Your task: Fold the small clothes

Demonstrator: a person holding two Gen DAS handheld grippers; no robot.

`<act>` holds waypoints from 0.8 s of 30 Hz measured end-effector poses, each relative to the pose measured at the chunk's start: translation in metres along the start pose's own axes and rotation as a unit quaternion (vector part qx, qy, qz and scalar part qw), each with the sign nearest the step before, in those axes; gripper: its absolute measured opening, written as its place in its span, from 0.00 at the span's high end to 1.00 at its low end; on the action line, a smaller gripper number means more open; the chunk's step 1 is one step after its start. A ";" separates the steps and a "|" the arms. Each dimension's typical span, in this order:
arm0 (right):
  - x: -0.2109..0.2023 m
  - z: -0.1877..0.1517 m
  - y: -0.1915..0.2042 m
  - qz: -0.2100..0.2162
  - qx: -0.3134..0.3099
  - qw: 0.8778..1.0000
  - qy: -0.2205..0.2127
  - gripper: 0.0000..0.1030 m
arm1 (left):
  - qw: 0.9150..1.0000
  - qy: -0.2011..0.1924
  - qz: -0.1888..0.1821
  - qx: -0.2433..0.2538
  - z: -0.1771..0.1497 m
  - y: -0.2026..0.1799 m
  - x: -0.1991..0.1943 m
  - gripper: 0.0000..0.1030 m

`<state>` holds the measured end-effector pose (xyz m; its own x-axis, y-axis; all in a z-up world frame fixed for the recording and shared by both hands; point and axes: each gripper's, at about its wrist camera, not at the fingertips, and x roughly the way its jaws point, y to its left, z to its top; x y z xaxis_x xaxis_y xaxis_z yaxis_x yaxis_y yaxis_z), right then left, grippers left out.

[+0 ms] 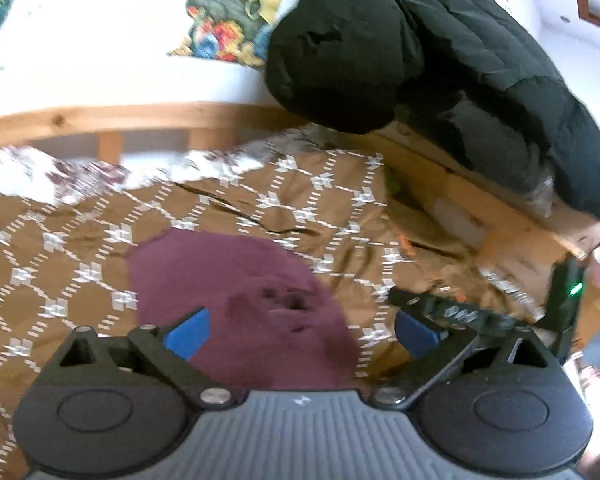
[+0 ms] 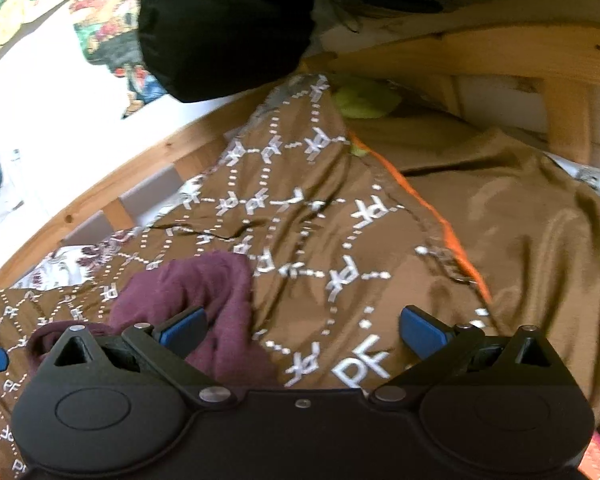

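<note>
My left gripper (image 1: pixel 300 334) hangs with jaws wide over the maroon garment (image 1: pixel 236 280) on the brown bedspread (image 1: pixel 80 240); my right gripper (image 2: pixel 302 330) gapes empty too.

The small garment (image 1: pixel 236 300) lies on the patterned blanket (image 1: pixel 80 248); behind them a wooden rail (image 1: pixel 140 116), a jacket (image 1: pixel 400 52) draped over it

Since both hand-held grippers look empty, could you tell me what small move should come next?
Probably lower the right hand-held gripper onto the maroon garment's bunched edge: it lies rumpled on the brown patterned blanket, and the left hand-held gripper is open too.
</note>
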<state>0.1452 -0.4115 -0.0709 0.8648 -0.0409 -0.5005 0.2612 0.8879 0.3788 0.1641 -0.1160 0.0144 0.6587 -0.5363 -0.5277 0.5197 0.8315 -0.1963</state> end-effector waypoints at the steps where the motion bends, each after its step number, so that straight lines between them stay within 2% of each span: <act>1: 0.000 0.000 0.003 0.008 -0.004 1.000 -0.004 0.01 | 1.000 -0.002 0.016 0.009 -0.005 0.004 0.000 0.02; 4: 0.002 -0.001 0.012 0.038 -0.013 0.999 -0.011 0.01 | 0.999 0.010 0.040 0.020 -0.015 0.014 0.009 0.02; 11: 0.014 -0.004 0.029 0.125 -0.011 0.992 -0.012 0.01 | 0.997 0.008 0.052 0.059 -0.035 0.018 0.031 0.05; 13: 0.022 -0.002 0.030 0.141 -0.004 0.990 -0.013 0.01 | 0.996 0.005 0.055 0.073 -0.040 0.016 0.036 0.07; 17: 0.044 0.001 0.036 0.153 0.003 0.988 -0.012 0.10 | 0.995 -0.006 0.061 0.083 -0.049 0.017 0.040 0.14; 20: 0.062 0.002 0.045 0.150 -0.011 0.989 -0.003 0.16 | 0.995 -0.015 0.060 0.075 -0.051 0.020 0.041 0.23; 22: 0.071 0.001 0.050 0.155 -0.024 0.988 0.001 0.21 | 0.996 -0.013 0.056 0.073 -0.052 0.023 0.043 0.44; 24: 0.078 0.000 0.053 0.170 -0.024 0.985 0.009 0.28 | 0.995 -0.013 0.055 0.078 -0.051 0.024 0.044 0.54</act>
<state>0.2263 -0.3677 -0.0899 0.8911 0.2694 -0.3651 -0.0627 0.8701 0.4889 0.1779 -0.1126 -0.0556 0.7287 -0.4484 -0.5175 0.5207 0.8537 -0.0066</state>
